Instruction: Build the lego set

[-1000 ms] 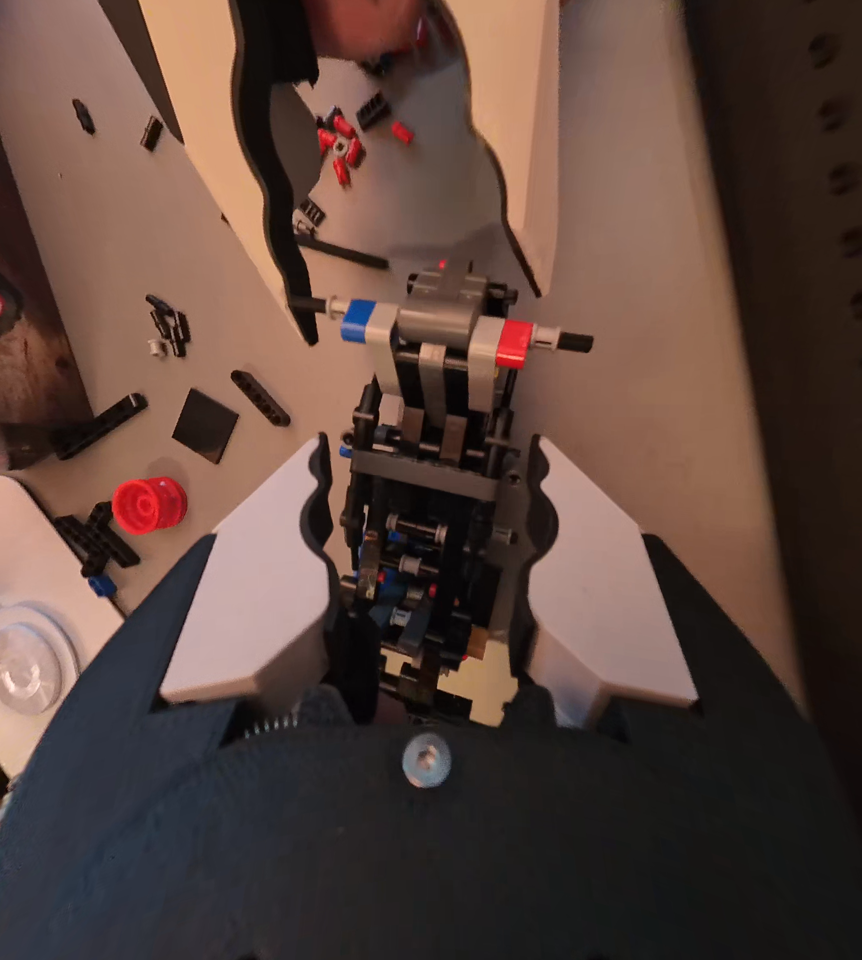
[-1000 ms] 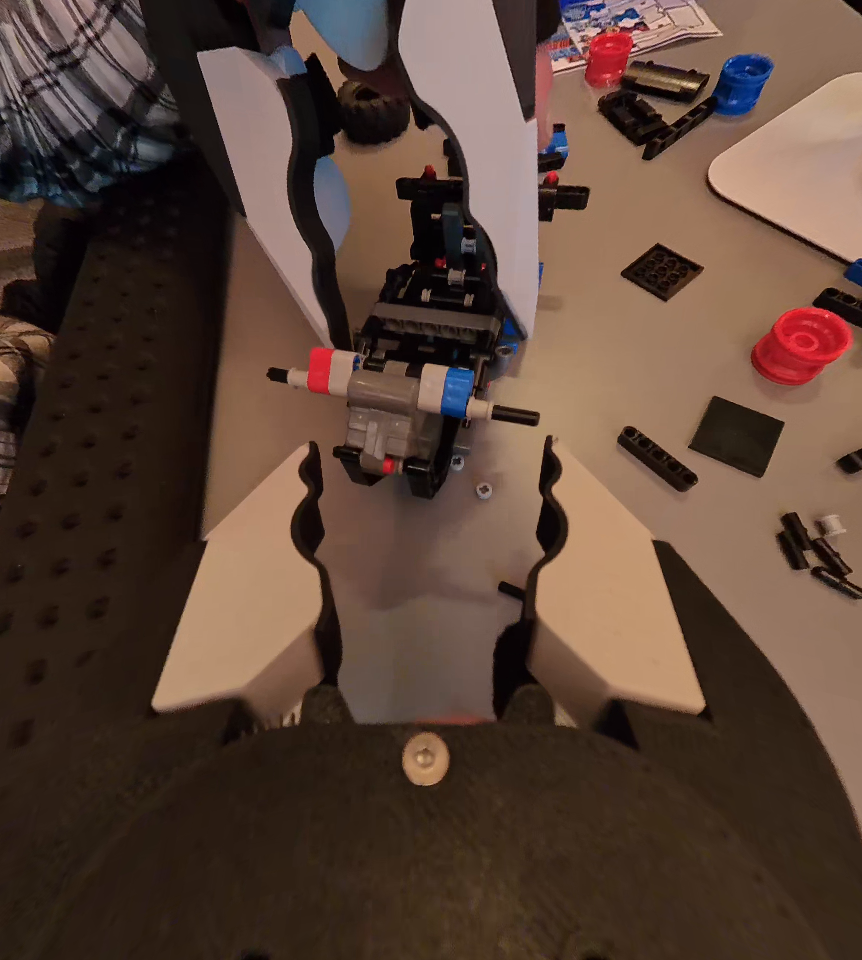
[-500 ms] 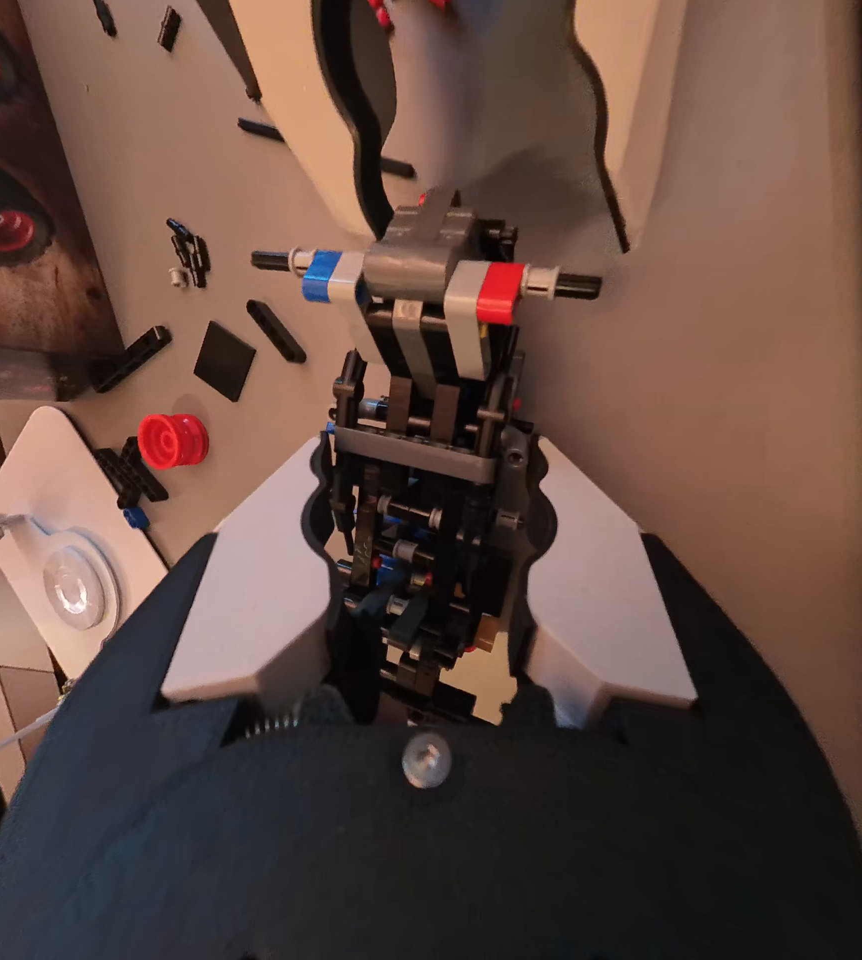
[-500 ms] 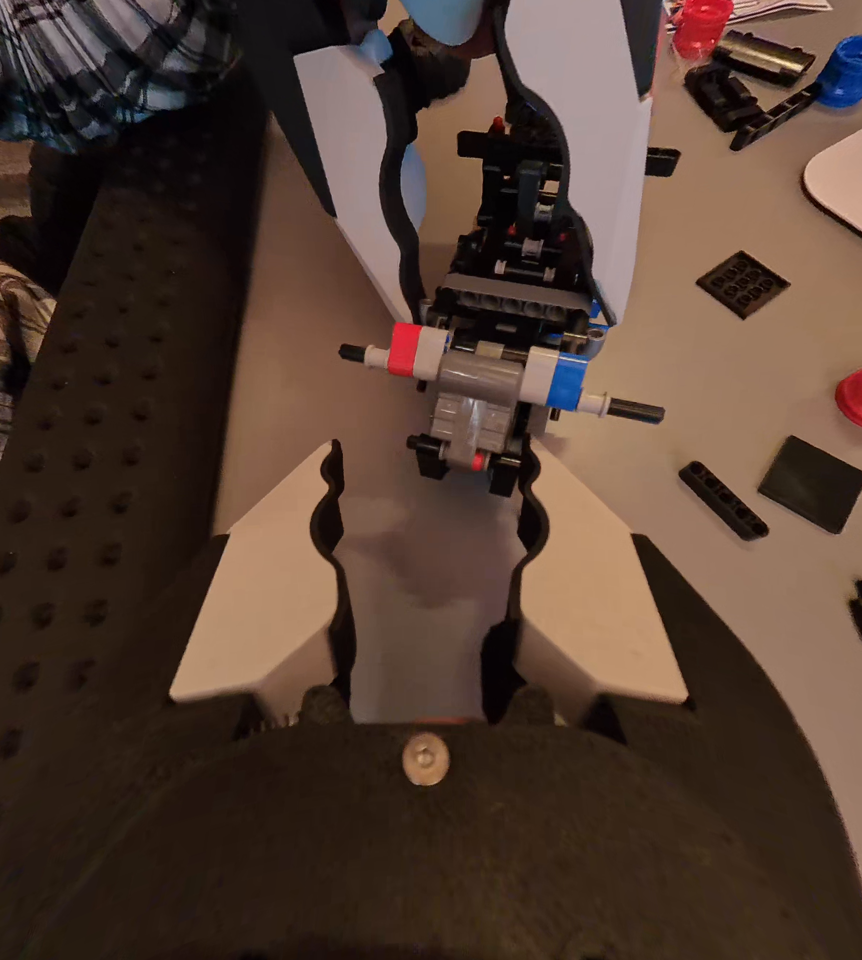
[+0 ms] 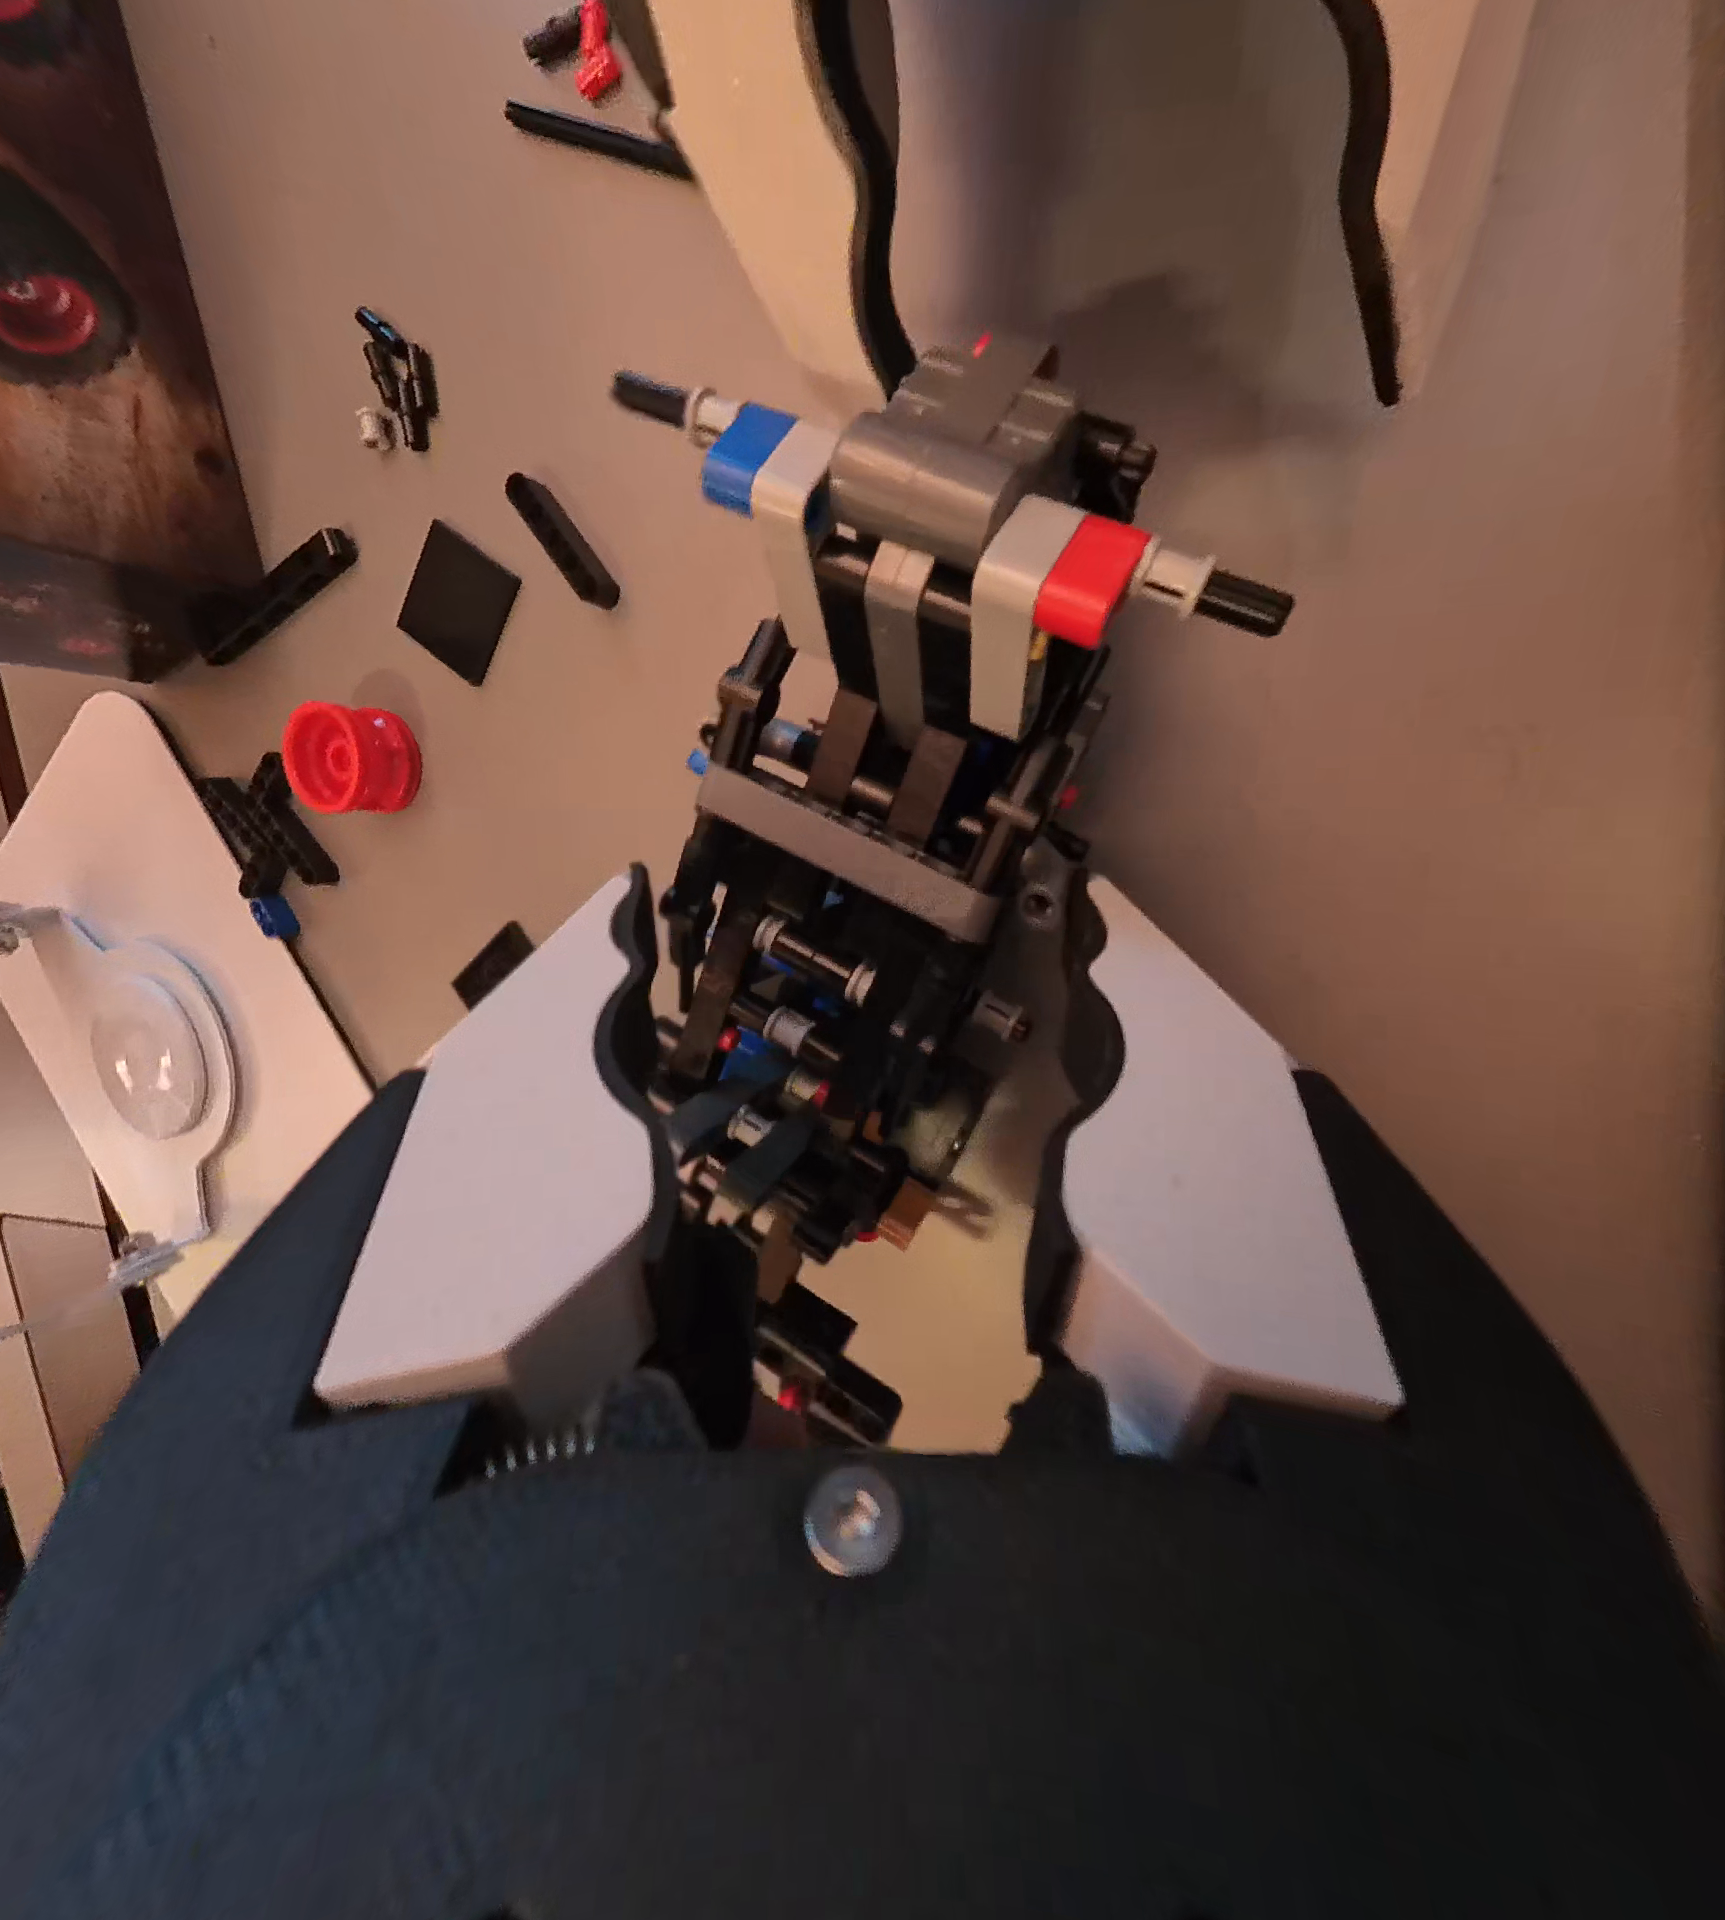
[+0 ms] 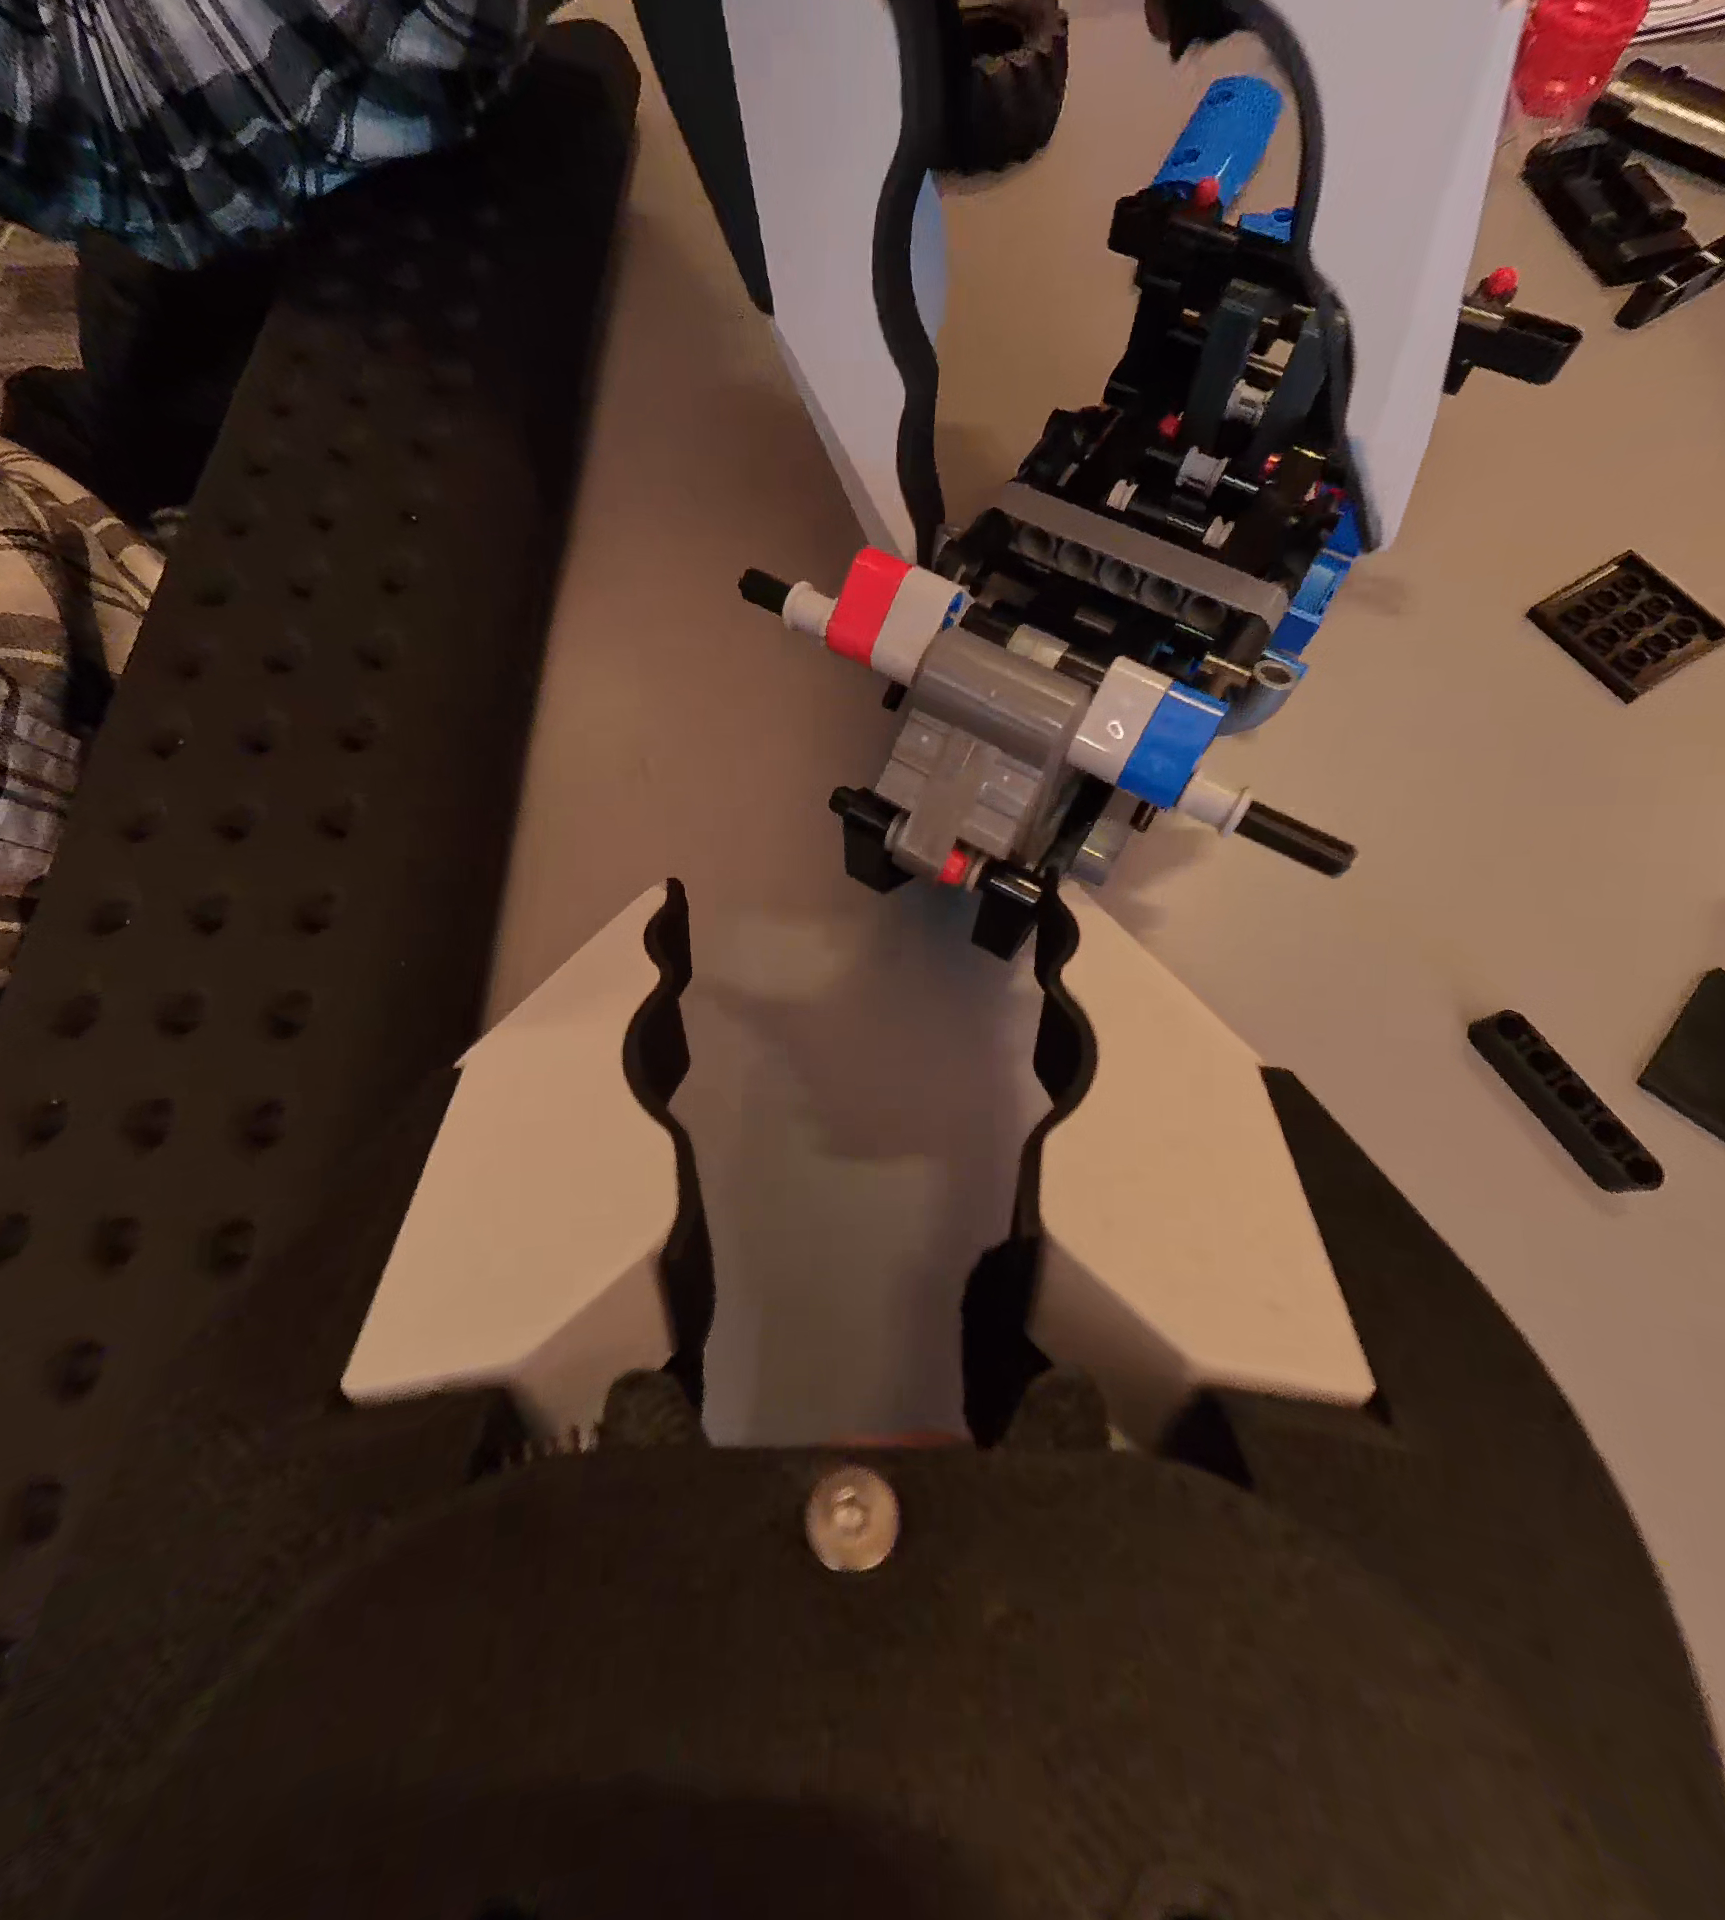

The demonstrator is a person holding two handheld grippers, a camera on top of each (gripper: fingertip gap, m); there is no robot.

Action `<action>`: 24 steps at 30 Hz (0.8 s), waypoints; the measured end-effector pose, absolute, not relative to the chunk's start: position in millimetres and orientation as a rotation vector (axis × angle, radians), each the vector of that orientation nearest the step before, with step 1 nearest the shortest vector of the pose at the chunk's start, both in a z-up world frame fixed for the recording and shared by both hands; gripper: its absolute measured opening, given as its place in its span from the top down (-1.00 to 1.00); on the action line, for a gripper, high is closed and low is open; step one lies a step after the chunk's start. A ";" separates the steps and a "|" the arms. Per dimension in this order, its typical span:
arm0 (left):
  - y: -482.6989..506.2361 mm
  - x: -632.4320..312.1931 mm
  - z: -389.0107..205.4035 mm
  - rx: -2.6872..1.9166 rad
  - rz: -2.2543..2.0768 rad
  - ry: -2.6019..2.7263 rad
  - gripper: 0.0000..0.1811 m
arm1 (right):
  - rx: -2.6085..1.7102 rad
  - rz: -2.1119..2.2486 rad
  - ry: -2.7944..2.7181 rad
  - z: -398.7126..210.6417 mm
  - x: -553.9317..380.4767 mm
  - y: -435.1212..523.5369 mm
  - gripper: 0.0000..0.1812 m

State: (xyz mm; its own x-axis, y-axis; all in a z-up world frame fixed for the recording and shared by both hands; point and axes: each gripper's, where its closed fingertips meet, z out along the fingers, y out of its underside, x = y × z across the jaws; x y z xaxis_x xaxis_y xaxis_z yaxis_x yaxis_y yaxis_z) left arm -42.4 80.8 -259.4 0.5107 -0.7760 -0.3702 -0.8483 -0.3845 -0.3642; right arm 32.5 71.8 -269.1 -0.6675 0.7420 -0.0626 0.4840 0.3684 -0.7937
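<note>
Lego assembly (image 5: 889, 831), black and grey with a cross axle bearing a blue and a red bush, sits clamped between the fingers of the left gripper (image 5: 863, 925) above the grey table (image 5: 1409, 935). At twelve o'clock the right gripper (image 6: 863, 935) faces its grey end, jaws parted and empty. A red wheel hub (image 5: 349, 755) lies at ten o'clock.

White claw (image 5: 863, 1049), seemingly black-lined, dark body
</note>
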 end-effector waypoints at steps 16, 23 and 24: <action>68.9 -87.1 -255.9 -2.282 0.413 1.158 0.26 | -1.047 1.203 -2.349 -272.0 35.0 65.5 0.33; 84.6 -94.4 -251.4 -2.209 0.500 1.115 0.27 | -1.009 1.201 -2.378 -273.6 35.7 55.4 0.34; 85.9 -95.9 -251.4 -2.207 0.507 1.106 0.28 | -1.004 1.202 -2.383 -273.9 36.0 53.7 0.33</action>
State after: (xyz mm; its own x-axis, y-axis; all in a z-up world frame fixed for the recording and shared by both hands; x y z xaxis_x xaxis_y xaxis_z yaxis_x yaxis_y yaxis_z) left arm -95.9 85.9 -251.4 0.5775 -0.5796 -0.5749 -0.8139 -0.4640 -0.3497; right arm 36.0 53.7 -273.9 -0.7157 0.6965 -0.0516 0.4553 0.4093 -0.7907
